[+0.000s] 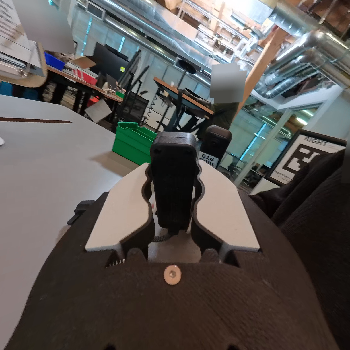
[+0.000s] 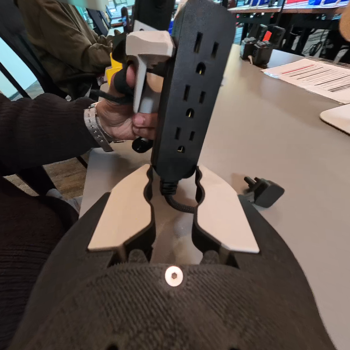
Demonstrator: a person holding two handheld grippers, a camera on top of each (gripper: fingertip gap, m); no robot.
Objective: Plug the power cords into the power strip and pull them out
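Observation:
A black power strip [image 2: 189,91] with three empty outlets stands upright above the grey table [image 2: 265,142], its outlet face toward the right wrist camera. My left gripper [image 1: 173,168] is shut on the strip's [image 1: 173,181] sides; its grey finger [image 2: 149,47] shows beside the strip in the right wrist view. My right gripper [image 2: 173,169] has its fingertips closed against the strip's cord end, where the braided cord [image 2: 178,205] comes out. A black plug [image 2: 265,191] lies loose on the table to the right, prongs up.
A person's hand [image 2: 117,117] in a dark sleeve holds the left gripper. Printed papers [image 2: 312,77] and a pale board [image 2: 337,117] lie at the right of the table. A green bin [image 1: 132,140] stands beyond the table edge.

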